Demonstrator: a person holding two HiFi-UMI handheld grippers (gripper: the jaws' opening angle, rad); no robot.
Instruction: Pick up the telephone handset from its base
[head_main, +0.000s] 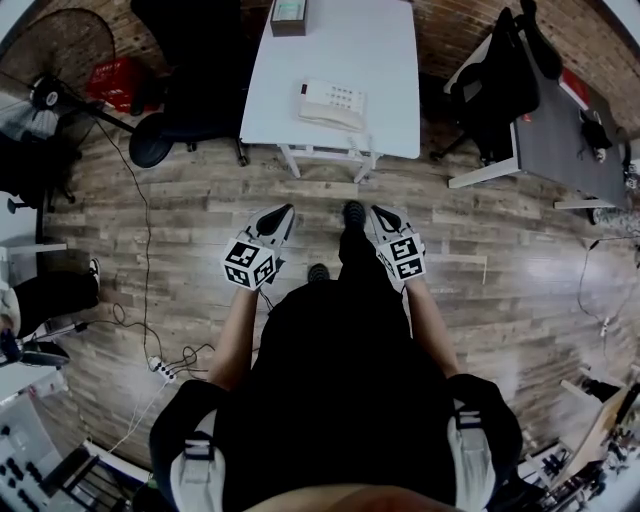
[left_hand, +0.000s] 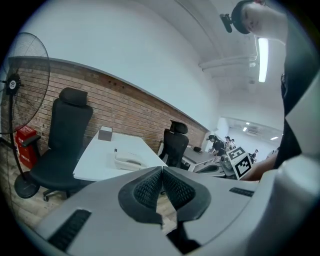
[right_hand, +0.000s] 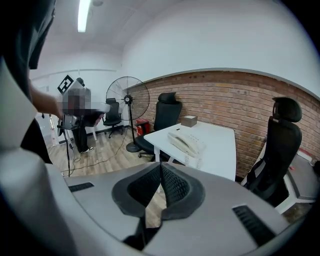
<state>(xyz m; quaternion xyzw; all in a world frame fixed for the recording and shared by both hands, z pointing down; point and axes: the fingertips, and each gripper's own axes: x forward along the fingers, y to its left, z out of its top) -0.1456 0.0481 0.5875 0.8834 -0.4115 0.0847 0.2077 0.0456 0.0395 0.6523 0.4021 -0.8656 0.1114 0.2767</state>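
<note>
On table (head_main: 345, 45), close to its near edge: phone (head_main: 332, 104), handset (head_main: 338, 120) lying in base (head_main: 335, 93), untouched. Person stands well back, bare floor (head_main: 310, 192) btwn feet and table. Left gripper (head_main: 284, 213) and right gripper (head_main: 378, 213) are held out front, well apart from phone. Each claw is pressed together, pads meeting, nothing btwn them (plain in both gripper views).

Risks, as I judge them:
- Claws closed. If whichever goes in isn't spread before reaching handset, tips will shove it or knock base instead of gripping.
- Phone sits near edge, and cord (right_hand: 192, 161) seems to hang off that edge (coiled, prob. springy). A fast or long lift could tug base along, maybe off table.
- Handset looks like smooth, rounded plastic. An off-centre pinch could let it tip or slip out.
- Box (head_main: 288, 17) at far end is well clear, no worry.

Hard to make out:
- Handset/base seam is too small from this far. Can't tell which end is earpiece or how deep it sits.
- Cord route only partly seen; where it plugs in, unknown.
- Head view: person's body blocks floor beneath.
- Left gripper view: own claw cuts off everything below tabletop, and phone is tiny.
</note>
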